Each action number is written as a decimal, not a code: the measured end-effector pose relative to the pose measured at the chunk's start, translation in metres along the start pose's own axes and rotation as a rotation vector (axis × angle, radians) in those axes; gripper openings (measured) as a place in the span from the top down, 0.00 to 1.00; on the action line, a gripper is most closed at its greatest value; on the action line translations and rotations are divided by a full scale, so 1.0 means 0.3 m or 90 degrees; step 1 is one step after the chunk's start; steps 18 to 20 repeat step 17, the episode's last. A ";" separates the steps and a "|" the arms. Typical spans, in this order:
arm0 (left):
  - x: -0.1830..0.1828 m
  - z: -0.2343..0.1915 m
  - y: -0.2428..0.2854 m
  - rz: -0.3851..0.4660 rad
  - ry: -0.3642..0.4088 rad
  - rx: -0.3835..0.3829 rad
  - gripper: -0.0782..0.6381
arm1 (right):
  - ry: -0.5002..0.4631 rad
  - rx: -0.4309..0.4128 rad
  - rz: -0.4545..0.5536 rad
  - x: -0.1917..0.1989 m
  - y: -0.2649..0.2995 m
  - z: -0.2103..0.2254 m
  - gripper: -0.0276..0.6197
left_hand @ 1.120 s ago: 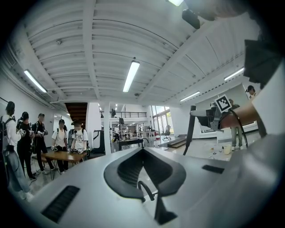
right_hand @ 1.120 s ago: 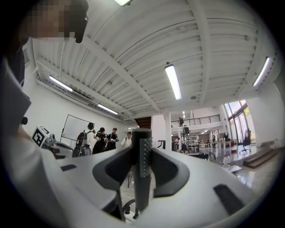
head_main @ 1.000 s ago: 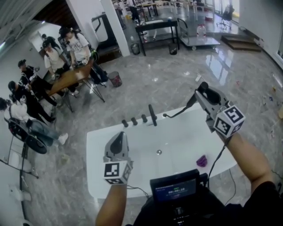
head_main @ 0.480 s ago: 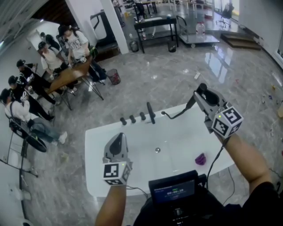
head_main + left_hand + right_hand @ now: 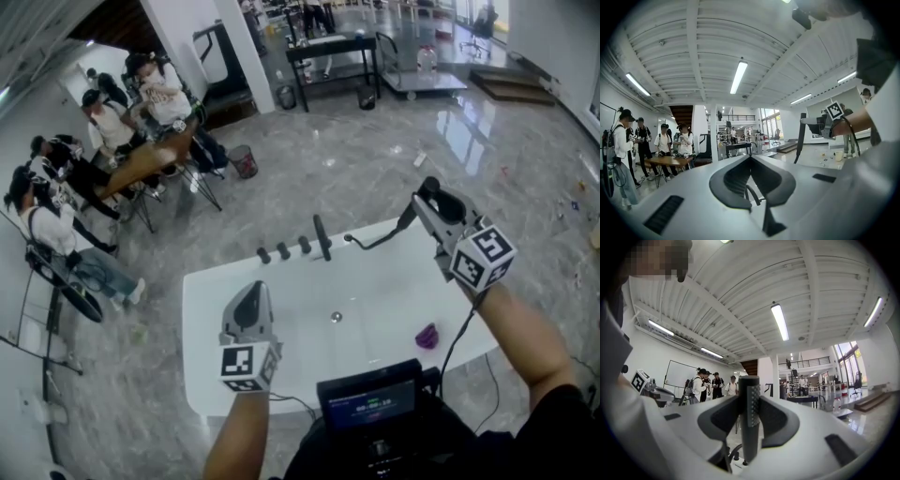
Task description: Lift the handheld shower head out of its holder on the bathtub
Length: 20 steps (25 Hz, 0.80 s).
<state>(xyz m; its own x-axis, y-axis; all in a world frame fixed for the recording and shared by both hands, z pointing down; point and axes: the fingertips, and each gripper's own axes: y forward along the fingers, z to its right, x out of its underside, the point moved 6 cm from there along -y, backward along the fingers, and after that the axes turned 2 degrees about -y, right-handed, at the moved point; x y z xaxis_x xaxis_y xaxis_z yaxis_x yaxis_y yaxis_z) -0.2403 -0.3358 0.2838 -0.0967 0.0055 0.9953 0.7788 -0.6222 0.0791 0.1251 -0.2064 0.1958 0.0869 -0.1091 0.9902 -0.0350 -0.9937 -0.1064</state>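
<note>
The white bathtub [image 5: 202,292] lies below me, with a black spout [image 5: 322,240] and three knobs [image 5: 284,252] on its far rim. My right gripper [image 5: 424,201] is shut on the slim black shower head [image 5: 406,219] and holds it in the air above the tub's far right corner. Its hose [image 5: 370,243] trails down to the rim. In the right gripper view the shower head [image 5: 750,420] stands upright between the jaws, nozzle grid facing the camera. My left gripper [image 5: 251,292] hovers over the tub's near left part, jaws shut and empty. The shower head [image 5: 802,137] also shows in the left gripper view.
A purple object [image 5: 427,337] lies in the tub near the drain [image 5: 336,318]. A small screen [image 5: 367,401] sits at my chest. Several people stand round a wooden table [image 5: 141,164] at the back left. A bin [image 5: 245,165] and a black table [image 5: 330,52] stand further back.
Both grippers keep their places, the right one still holding the shower head. Only the people at the back left have shifted.
</note>
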 end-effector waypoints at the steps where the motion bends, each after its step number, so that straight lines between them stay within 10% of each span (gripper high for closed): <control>1: -0.002 0.002 0.002 0.004 0.001 0.001 0.88 | -0.001 0.000 0.000 0.003 -0.001 0.000 0.74; 20: -0.004 0.009 -0.008 -0.008 0.000 0.006 0.88 | 0.000 0.009 -0.006 0.007 0.000 0.007 0.74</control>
